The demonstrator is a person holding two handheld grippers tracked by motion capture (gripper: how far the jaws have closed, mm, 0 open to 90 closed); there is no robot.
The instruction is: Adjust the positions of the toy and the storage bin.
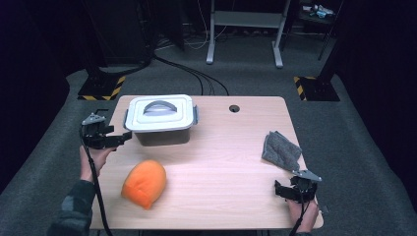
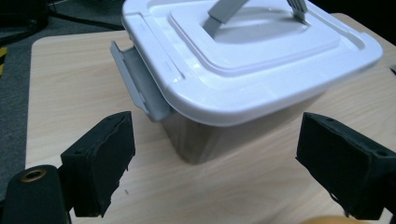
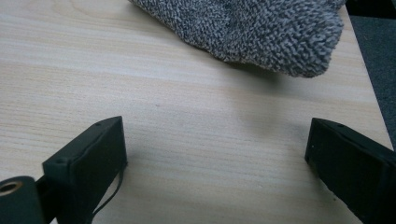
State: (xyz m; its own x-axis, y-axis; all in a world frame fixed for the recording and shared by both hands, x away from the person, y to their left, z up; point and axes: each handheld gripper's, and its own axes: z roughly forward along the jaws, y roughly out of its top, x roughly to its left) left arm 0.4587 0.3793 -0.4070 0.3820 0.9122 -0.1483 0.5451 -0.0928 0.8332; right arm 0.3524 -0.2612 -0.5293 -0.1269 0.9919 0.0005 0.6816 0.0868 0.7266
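A grey box with a white lid (image 1: 161,120) stands at the back left of the wooden table (image 1: 231,157); its grey handle lies flat on the lid and a grey latch (image 2: 140,84) shows on its side. My left gripper (image 1: 115,139) is open just left of the box (image 2: 243,60), jaws wide and empty. An orange cushion-like thing (image 1: 144,183) lies in front of the box. A folded grey cloth (image 1: 280,149) lies near the right edge. My right gripper (image 1: 290,189) is open just short of the cloth (image 3: 252,28), nothing between its jaws.
A round cable hole (image 1: 234,108) sits at the table's back edge. Beyond the table are a grey carpet, black cables, a metal frame (image 1: 244,29) and two black stands with yellow-black striped bases (image 1: 101,88).
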